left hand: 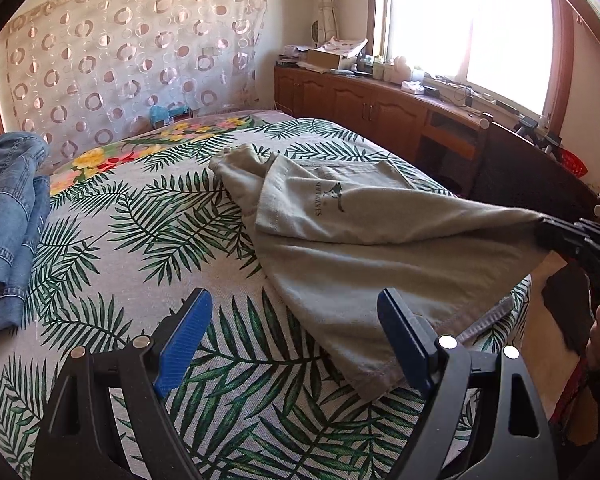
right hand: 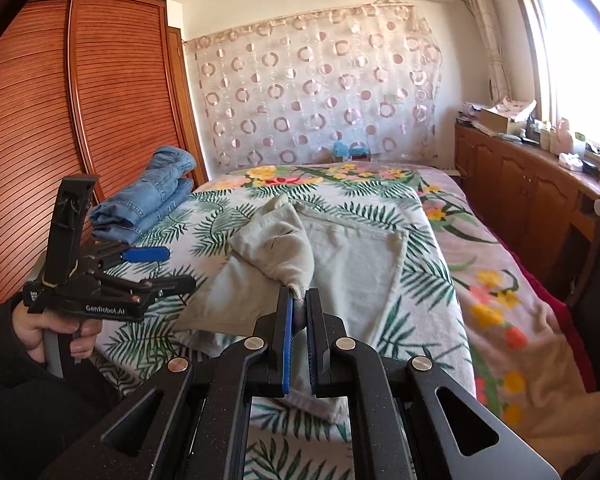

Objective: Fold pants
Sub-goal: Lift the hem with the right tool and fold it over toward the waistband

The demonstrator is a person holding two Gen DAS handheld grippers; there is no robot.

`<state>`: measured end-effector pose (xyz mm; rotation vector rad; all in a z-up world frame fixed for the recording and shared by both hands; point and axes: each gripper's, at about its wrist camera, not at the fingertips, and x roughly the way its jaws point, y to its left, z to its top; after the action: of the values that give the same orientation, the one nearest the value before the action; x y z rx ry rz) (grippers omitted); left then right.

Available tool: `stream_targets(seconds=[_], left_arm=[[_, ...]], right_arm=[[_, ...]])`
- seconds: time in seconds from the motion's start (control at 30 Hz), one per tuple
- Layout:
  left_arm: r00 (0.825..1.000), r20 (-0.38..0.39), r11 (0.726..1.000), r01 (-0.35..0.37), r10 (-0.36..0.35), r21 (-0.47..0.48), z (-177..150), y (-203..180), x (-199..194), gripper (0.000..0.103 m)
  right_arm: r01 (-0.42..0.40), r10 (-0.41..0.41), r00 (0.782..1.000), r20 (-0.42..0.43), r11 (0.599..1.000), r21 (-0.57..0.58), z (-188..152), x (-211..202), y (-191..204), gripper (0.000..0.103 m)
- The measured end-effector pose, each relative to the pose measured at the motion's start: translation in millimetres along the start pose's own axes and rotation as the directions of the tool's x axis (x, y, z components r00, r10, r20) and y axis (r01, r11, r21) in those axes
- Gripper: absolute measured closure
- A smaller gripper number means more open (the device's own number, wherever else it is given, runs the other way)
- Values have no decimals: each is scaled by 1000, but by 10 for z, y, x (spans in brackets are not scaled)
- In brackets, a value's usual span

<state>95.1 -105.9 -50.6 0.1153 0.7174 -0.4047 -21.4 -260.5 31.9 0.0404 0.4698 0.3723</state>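
Observation:
Light grey pants (left hand: pixel 340 240) lie partly spread on the leaf-print bed cover (left hand: pixel 140 240). In the right wrist view the pants (right hand: pixel 340 264) stretch from my right gripper toward the bed's middle. My right gripper (right hand: pixel 299 300) is shut on a corner of the pants and holds it lifted above the bed; it shows in the left wrist view (left hand: pixel 548 232) at the right edge. My left gripper (left hand: pixel 296 304) is open and empty, hovering over the bed just left of the pants' near edge. It shows in the right wrist view (right hand: pixel 156 264) at the left.
Folded blue jeans (left hand: pixel 8 220) lie on the bed's left side, also in the right wrist view (right hand: pixel 148 200). A wooden wardrobe (right hand: pixel 80 120) stands left of the bed. A wooden cabinet (left hand: pixel 360 104) with clutter runs under the window on the right.

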Motion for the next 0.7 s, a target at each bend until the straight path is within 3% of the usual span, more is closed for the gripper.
stream_targets(seconds=[0.3,0.7], left_arm=[[999,-31,1000,-15,15,0,-55,20,128,18],[998,-68,1000,-17,16,-12,-125,45,240,18]], right_arm=[[36,-31,989,-145,999,35,-198,240,-94,97],[48,-40,985,-168,998,44,-125,265,-134,97]])
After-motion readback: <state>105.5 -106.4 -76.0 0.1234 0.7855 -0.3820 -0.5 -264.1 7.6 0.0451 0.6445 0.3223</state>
